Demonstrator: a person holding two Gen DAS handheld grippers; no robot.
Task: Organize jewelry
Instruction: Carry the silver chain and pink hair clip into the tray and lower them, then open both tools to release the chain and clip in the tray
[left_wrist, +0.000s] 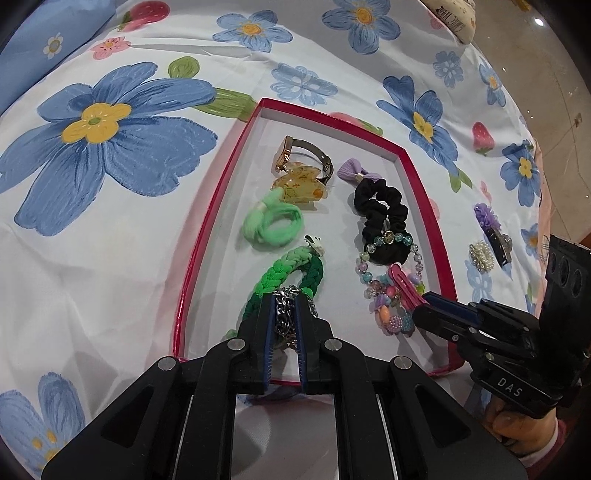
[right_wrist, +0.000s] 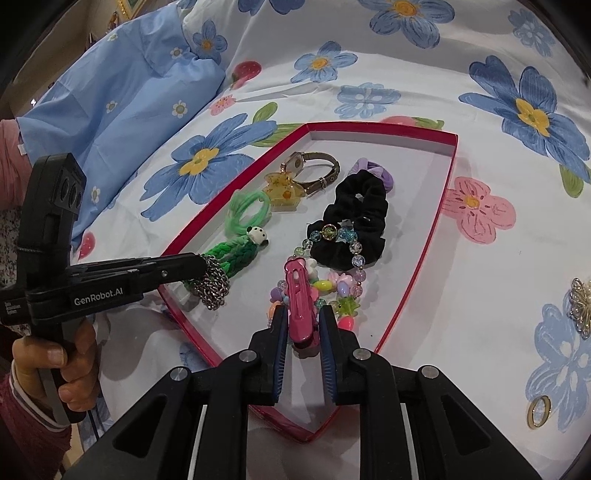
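Note:
A red-rimmed box (left_wrist: 218, 192) (right_wrist: 448, 177) lies on the flowered sheet. In it are a watch (left_wrist: 314, 155), an amber claw clip (left_wrist: 299, 184), a light green hair tie (left_wrist: 273, 221), a green braided band (left_wrist: 291, 273), a black scrunchie (left_wrist: 380, 218), a purple bow tie (left_wrist: 356, 170) and a beaded bracelet (left_wrist: 388, 284). My left gripper (left_wrist: 284, 314) (right_wrist: 205, 267) is shut on a silver chain (left_wrist: 284, 314) (right_wrist: 214, 286) over the box's near left. My right gripper (right_wrist: 301, 325) (left_wrist: 424, 299) is shut on a pink hair clip (right_wrist: 300, 299) (left_wrist: 402, 286) above the beads.
Outside the box on the right lie a purple flower clip (left_wrist: 487, 218), a pearl brooch (left_wrist: 480, 254), a gold butterfly clip (right_wrist: 581, 306) and a gold ring (right_wrist: 538, 411). A blue pillow (right_wrist: 110, 110) sits at the far left.

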